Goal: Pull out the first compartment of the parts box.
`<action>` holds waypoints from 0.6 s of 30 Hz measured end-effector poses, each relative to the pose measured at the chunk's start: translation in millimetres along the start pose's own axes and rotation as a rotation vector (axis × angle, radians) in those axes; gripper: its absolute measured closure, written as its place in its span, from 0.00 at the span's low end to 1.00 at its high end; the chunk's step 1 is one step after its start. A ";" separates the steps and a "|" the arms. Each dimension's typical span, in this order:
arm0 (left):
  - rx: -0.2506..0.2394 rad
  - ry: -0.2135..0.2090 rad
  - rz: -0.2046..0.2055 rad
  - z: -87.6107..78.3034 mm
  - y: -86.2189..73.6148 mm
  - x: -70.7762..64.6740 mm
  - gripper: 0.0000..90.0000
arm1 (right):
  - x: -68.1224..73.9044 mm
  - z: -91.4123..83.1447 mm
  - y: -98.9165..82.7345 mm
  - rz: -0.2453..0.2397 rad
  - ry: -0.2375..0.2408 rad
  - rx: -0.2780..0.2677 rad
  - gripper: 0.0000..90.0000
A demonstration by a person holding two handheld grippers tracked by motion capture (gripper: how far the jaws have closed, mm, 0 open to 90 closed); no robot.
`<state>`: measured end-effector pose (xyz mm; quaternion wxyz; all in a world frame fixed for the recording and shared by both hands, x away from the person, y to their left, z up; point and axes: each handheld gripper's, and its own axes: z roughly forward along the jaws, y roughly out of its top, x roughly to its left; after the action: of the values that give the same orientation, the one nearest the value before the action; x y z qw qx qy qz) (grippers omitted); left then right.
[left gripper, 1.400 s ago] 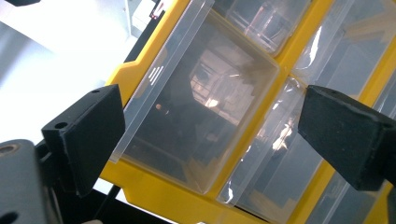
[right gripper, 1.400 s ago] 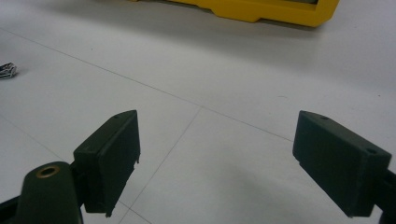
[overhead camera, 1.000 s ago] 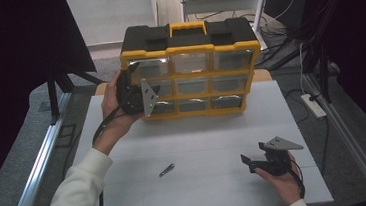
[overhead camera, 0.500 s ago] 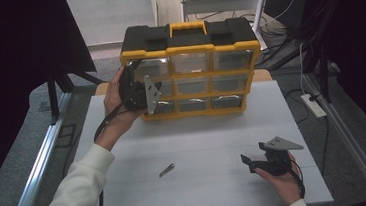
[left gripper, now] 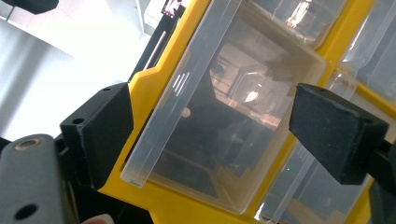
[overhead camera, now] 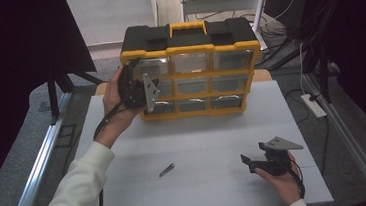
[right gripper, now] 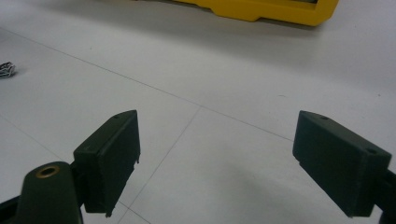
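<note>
A big yellow and black plastic drawer box (overhead camera: 190, 69) stands at the far side of the white table (overhead camera: 209, 136). It has three rows of small clear drawers. The left gripper (overhead camera: 137, 91) is held up at the box's left end, right in front of the clear plastic drawer in the left column (left gripper: 224, 112).

In the left gripper view, the drawer sits straight ahead, between the two black jaws. The jaws are wide apart. They have just been closing a little, but the pads do not press on the drawer yet, so it is not held. One jaw is by the yellow left edge of the box and the other is over the drawer's other side. The drawer front is wider than it is tall, and the jaws stand across that long way. I think the next move is to pinch the drawer and pull it toward the near side.

The left hand is much nearer to the box. The right gripper (overhead camera: 271, 159) rests low at the near right of the table, well apart from the box. Its jaws are wide open and hold nothing. A small grey metal screw (overhead camera: 167, 170) lies on the table near the middle.
</note>
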<state>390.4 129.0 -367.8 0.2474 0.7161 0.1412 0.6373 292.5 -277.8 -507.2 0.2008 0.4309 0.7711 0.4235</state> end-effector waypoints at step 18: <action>0.021 0.046 0.040 6.9 -6.2 1.8 0.29 | 0.0 0.3 -0.2 0.001 0.002 0.002 0.17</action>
<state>398.2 134.0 -370.0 0.2237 0.7065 0.1394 0.6569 292.6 -277.7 -507.5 0.1995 0.4313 0.7715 0.4231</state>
